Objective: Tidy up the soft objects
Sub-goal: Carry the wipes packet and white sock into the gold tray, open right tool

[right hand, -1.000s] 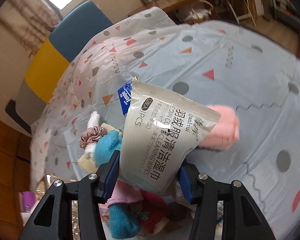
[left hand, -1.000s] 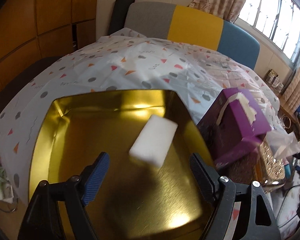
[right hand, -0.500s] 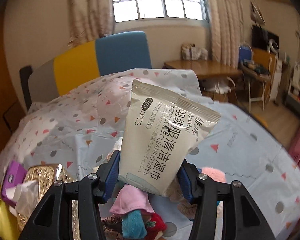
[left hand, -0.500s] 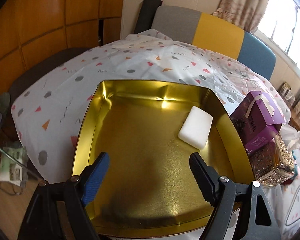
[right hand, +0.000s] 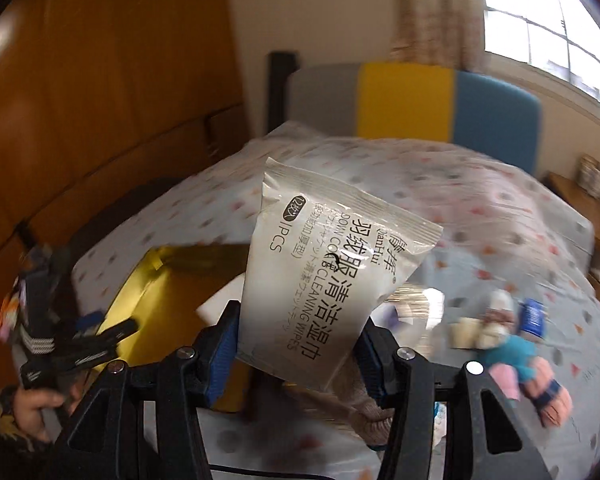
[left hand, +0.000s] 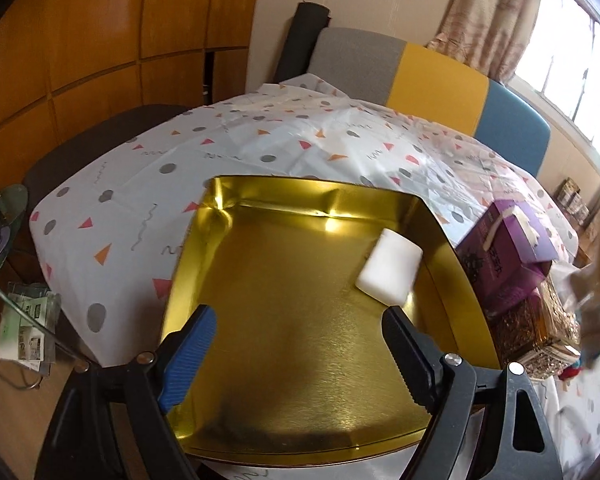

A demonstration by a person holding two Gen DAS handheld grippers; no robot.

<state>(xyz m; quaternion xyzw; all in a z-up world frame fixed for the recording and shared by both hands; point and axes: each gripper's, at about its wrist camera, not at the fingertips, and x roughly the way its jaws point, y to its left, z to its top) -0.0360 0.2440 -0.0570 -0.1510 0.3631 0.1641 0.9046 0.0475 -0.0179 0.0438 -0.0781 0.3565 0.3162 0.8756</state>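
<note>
Right gripper [right hand: 296,344] pinches the wipes pack [right hand: 332,280] low while swinging toward the gold tin [left hand: 300,340]; floppy pack may slip out short; left gripper [left hand: 300,356] wide, empty.

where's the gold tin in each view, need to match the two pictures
Left wrist: the gold tin fills the lower centre, under the open left gripper, with a white block by its right wall.
Right wrist: the tin lies left of centre, partly behind the wipes packet that the right gripper holds.
Shared landmark: the grey, yellow and blue chair back.
</note>
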